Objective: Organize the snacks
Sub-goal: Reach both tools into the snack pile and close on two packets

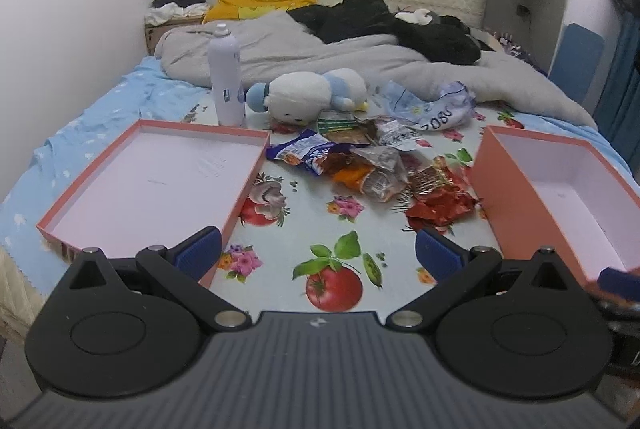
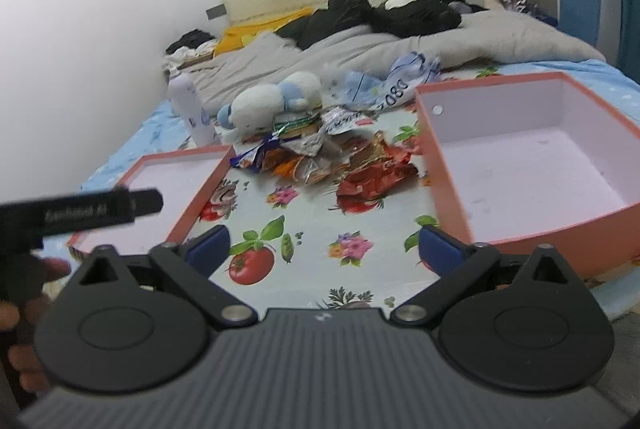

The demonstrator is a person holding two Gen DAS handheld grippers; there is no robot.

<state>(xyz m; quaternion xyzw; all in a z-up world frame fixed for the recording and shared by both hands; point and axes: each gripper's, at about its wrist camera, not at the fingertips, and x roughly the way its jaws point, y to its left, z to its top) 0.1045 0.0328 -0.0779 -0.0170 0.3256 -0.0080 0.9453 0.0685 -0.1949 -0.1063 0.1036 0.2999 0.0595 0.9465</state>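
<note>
1. A heap of crumpled snack packets (image 1: 360, 165), in blue, orange, clear and red wrappers, is piled mid-cloth, between the two boxes.
2. A shallow pink lid (image 1: 152, 185) is laid open-side up toward the cloth's left edge.
3. A deeper pink box (image 2: 532, 165) is set toward the right edge, open-side up.

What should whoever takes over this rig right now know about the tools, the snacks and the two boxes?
Left tool: open, empty, above the floral cloth short of the pile.
Right tool: open, empty, also short of the pile.
Snack packets: all in one heap mid-cloth, between the shallow pink lid on the left and the deeper pink box on the right. The red wrapper lies nearest the deep box.
Done: nothing sorted; both containers hold no snacks.
Left: pick the packets up and place them in the containers. A plush toy and a white bottle stand behind the heap.
</note>
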